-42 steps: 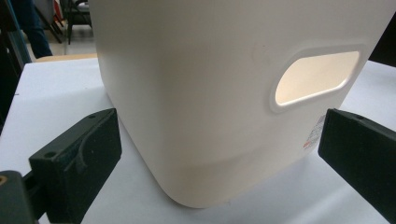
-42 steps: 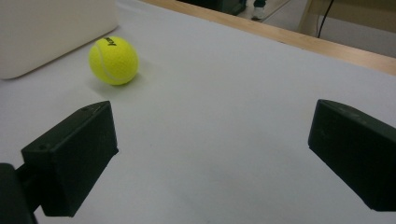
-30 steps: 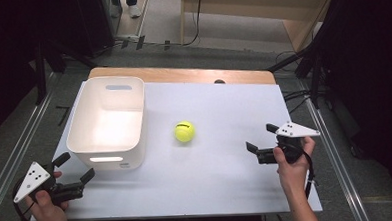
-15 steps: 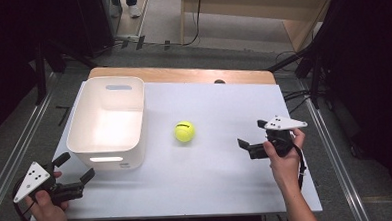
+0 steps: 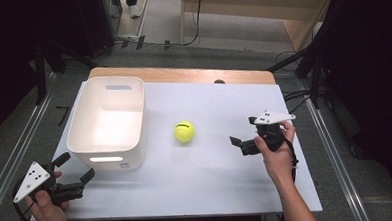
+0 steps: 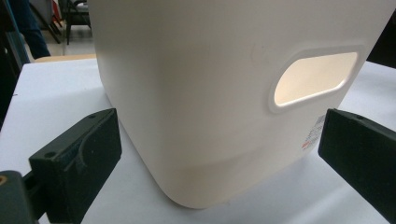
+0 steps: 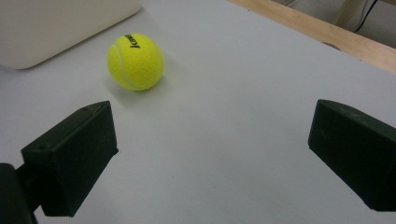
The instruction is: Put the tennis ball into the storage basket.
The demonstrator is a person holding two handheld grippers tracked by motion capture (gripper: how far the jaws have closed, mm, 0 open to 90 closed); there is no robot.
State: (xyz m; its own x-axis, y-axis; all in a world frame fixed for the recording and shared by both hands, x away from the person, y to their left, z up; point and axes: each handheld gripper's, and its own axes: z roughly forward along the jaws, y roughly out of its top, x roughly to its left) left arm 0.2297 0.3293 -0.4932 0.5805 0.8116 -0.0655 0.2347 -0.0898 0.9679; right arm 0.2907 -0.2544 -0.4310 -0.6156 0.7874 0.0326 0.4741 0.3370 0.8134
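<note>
Right claw (image 5: pixel 241 144) is held with its jaws spread wide and empty, pointed at the tennis ball (image 5: pixel 184 131), which lies on the white table (image 5: pixel 227 184) just beside the bin (image 5: pixel 108 122). Left claw (image 5: pixel 77 181), likewise spread, is kept farther off, facing the bin's near wall.

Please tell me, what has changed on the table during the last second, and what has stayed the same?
The right gripper has moved across the table toward the tennis ball, with its jaws open and the ball ahead of them, not yet touched. Nothing was grasped or released. The tennis ball, the white bin and the left gripper, open near the bin's front corner, stayed in place.
</note>
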